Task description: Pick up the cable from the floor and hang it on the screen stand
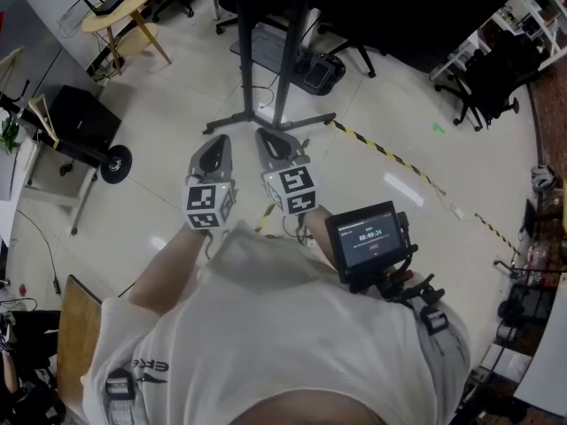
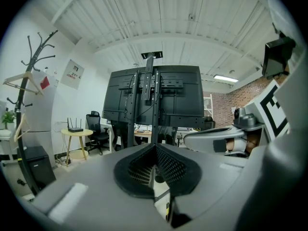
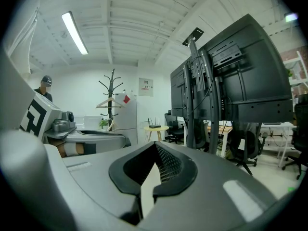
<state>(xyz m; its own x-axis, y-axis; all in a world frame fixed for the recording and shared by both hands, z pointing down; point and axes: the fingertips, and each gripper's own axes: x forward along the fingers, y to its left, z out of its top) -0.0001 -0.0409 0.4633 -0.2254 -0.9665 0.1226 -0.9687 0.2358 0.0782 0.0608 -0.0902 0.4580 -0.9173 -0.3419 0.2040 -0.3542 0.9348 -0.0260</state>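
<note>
At the far left of the floor (image 1: 177,104), a thin dark cable (image 1: 55,282) is lying well apart from me. It is the only loose cable I am making out down there, so I am taking it for the one to lift, though it is too fine to be sure.

I am holding my left gripper (image 1: 217,142) level in front of me with its jaws pressed together and nothing between them (image 2: 155,146). Just beside it, I am holding my right gripper (image 1: 271,136) the same way, jaws closed and empty (image 3: 155,146). Both are pointing at the foot of the screen stand (image 1: 275,118), whose dark post and cross-brackets are rising ahead in both gripper views (image 2: 151,95) (image 3: 197,90). To the right, striped tape (image 1: 385,153) is running across the floor.

I am expecting the cable to be light, limp and smooth-jacketed, sagging either side of a pinch and sliding on the hard floor. I am judging a hold near its middle best, so that both ends hang evenly over a bracket.
</note>
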